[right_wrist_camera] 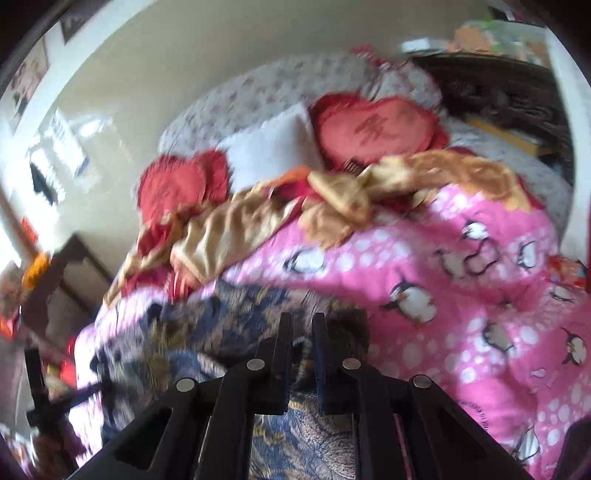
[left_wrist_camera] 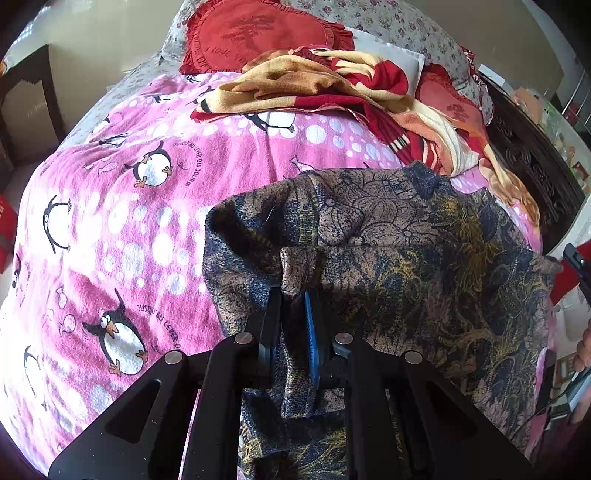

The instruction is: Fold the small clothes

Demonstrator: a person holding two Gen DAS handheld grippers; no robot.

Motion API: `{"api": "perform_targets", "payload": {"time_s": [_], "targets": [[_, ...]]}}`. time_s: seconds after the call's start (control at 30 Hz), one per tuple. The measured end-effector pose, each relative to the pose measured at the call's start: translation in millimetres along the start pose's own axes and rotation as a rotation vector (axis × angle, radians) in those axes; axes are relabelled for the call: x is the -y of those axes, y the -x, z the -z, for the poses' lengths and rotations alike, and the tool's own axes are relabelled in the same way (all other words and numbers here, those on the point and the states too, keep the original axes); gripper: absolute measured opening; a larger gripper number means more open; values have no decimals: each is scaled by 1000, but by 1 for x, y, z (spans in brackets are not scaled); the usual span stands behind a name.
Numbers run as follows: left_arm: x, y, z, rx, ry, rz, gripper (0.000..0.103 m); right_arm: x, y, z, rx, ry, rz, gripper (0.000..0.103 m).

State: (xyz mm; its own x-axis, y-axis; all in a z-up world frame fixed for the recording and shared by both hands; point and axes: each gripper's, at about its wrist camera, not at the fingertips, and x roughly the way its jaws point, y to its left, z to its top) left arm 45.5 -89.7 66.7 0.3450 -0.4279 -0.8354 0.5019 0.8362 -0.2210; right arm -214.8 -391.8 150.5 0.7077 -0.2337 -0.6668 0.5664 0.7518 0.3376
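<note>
A small garment (left_wrist_camera: 406,266) in brown, navy and mustard floral print lies spread on the pink penguin blanket (left_wrist_camera: 122,206). My left gripper (left_wrist_camera: 293,291) is shut on a bunched fold of it, and cloth runs down between the blue pads. The right wrist view is blurred. There my right gripper (right_wrist_camera: 302,321) has its jaws almost together over the same garment (right_wrist_camera: 207,325), with patterned cloth showing in the narrow gap. A black part of the right gripper (left_wrist_camera: 576,258) shows at the garment's far right corner.
A tan and red blanket (left_wrist_camera: 332,85) is heaped at the head of the bed, with red heart cushions (left_wrist_camera: 251,33) and a white pillow (right_wrist_camera: 273,147) behind it. Dark carved furniture (left_wrist_camera: 532,162) lines the right side. A person's hand (left_wrist_camera: 583,350) shows at the right edge.
</note>
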Motion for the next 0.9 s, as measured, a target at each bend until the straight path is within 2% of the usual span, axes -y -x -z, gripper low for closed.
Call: {"api": "perform_targets", "payload": {"time_s": [0.1, 0.27, 0.33, 0.4, 0.47, 0.57, 0.67, 0.8, 0.9], "targets": [[1, 7, 1, 23, -1, 1, 10, 5, 13, -2, 13, -26, -31, 9], [7, 19, 7, 70, -27, -18, 10, -12, 9, 22, -75, 57, -63, 9], [11, 15, 9, 62, -48, -38, 10, -18, -11, 31, -130, 95, -42, 9], [10, 10, 9, 51, -44, -50, 10, -14, -33, 28, -118, 101, 35, 9], [5, 5, 9, 35, -23, -45, 10, 2, -55, 18, -115, 38, 57, 9], [-5, 6, 9, 21, 24, -52, 10, 27, -88, 11, -174, -53, 50, 9], [-9, 17, 12, 42, 23, -45, 10, 37, -77, 7, -177, -87, 12, 9], [-4, 29, 17, 69, 2, -25, 11, 36, -23, 13, -113, -25, 47, 11], [5, 26, 27, 74, -12, -6, 33, 29, 7, 29, -113, 49, 38, 11]]}}
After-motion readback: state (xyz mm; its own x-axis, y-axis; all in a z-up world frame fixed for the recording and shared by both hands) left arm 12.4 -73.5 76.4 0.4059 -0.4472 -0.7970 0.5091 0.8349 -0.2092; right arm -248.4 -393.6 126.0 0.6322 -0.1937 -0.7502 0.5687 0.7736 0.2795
